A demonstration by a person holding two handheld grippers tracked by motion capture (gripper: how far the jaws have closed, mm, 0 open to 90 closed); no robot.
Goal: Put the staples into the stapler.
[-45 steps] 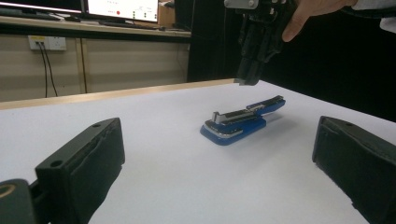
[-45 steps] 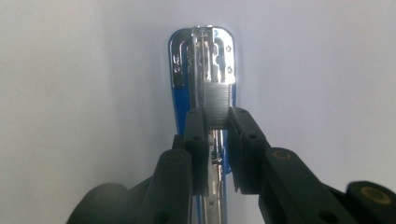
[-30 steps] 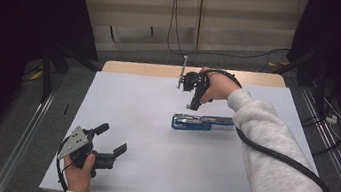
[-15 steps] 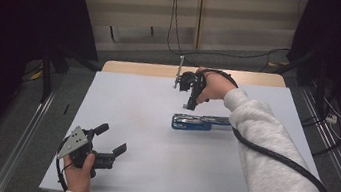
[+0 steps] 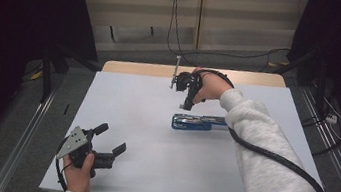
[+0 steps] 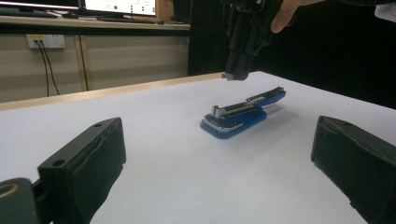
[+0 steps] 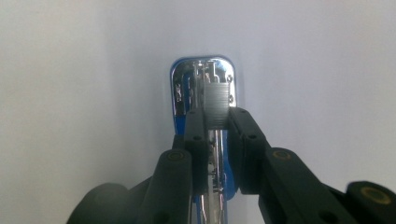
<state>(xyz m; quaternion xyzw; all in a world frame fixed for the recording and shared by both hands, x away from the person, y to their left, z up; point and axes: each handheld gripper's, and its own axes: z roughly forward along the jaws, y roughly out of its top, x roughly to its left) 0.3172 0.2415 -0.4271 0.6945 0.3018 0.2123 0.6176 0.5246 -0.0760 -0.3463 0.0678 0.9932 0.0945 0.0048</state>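
The blue stapler [image 5: 199,123] lies just right of the white worktop's [image 5: 144,122] centre, the right claw [image 5: 186,103] hovering nearly closed at its twelve o'clock, holding a strip of staples [image 7: 217,105], while the left claw [image 5: 110,140] rests wide open and empty at seven o'clock

Your right gripper drifts left

Your right gripper [image 5: 186,104], pinching the staple strip [image 7: 217,105], now hangs slightly farther left above the open blue stapler [image 5: 200,123] than it did a second ago.
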